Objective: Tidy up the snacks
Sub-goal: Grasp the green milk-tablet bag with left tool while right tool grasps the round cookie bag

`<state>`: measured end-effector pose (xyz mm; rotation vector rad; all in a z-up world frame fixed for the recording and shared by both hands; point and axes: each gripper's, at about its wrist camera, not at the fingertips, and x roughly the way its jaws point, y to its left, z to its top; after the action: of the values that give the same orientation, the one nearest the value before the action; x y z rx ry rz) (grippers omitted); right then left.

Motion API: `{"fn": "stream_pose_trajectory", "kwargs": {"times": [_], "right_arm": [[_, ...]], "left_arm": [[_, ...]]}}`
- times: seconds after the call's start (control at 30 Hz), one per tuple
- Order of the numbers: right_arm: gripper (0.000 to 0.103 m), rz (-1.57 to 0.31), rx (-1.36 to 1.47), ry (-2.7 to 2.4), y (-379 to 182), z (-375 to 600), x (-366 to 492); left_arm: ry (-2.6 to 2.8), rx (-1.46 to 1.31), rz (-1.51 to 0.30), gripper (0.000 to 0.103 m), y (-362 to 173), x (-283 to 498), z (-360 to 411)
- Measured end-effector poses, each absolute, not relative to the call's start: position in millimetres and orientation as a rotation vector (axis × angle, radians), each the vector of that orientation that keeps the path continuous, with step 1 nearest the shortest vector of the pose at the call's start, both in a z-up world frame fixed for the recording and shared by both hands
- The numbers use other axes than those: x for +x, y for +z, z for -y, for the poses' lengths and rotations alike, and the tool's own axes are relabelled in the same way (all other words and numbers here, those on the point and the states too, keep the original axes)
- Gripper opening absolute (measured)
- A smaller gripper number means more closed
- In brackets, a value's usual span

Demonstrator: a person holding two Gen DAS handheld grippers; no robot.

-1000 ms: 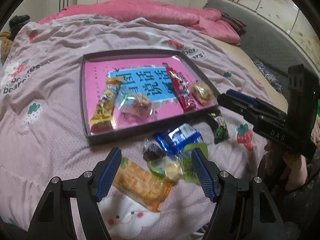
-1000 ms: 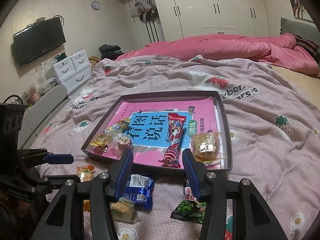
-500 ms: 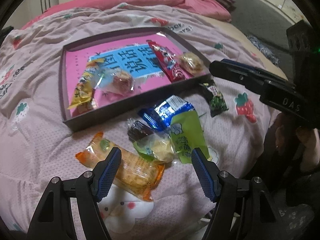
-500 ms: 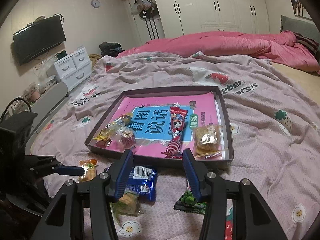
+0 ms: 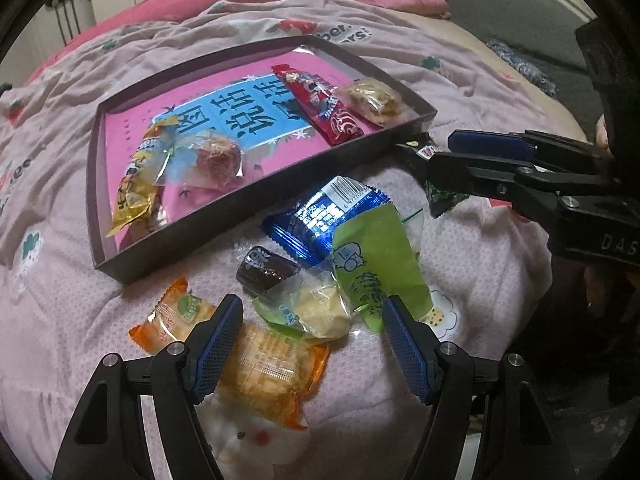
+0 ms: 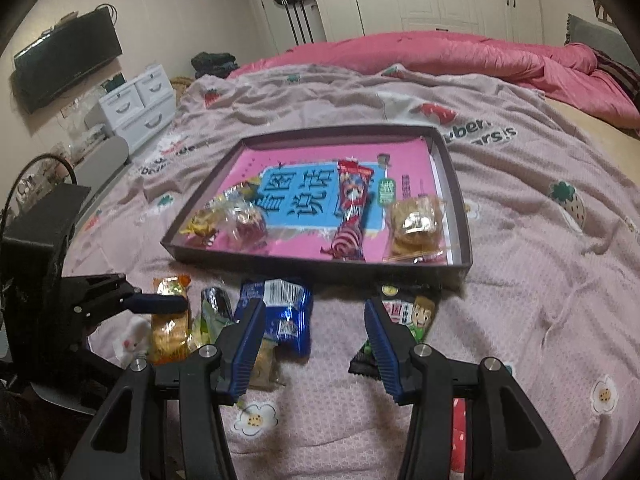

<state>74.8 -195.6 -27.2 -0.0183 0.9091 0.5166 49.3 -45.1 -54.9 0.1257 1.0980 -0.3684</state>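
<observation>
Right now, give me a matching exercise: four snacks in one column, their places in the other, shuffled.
Snacks:
1. red bar
2. blue pack
3. orange pack
4. black-green pack

Places:
A. on the bed, under the left gripper
B. in the tray, between two clear-wrapped cakes
C. on the bed, by the tray's near right corner
D. on the bed, partly under a green wrapper

Pairs: 1-B, 2-D, 3-A, 4-C
</observation>
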Motion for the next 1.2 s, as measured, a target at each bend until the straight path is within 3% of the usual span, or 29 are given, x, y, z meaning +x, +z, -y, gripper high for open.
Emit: {"fn": "stream_pose_trajectory", "kwargs": {"times": [0.13,0.27,0.7,1.2], "right_arm": [[0.051,-0.938,-0.04,0.527,-32.7,191.2,73.8],[0.051,-0.963,-0.057,0.542,-37.5,187.3,72.4],[0.051,-1.026,-0.055,0.627,-49.3,172.2,67.4],[0.053,-1.07,-0.08,0.642,-71.1,145.3,67.0]], "left_arm": [[-0.37,0.142,-1.098,0.073,-58.4,50.7,45.6],[-0.349,0.167,-1.117,0.061,-64.7,53.0,45.3],[-0.371,0.12,-1.152,0.044,-67.9,51.8,36.5],[-0.37,0.052,-1.166,0.043,-65.1,48.6,22.1]]}}
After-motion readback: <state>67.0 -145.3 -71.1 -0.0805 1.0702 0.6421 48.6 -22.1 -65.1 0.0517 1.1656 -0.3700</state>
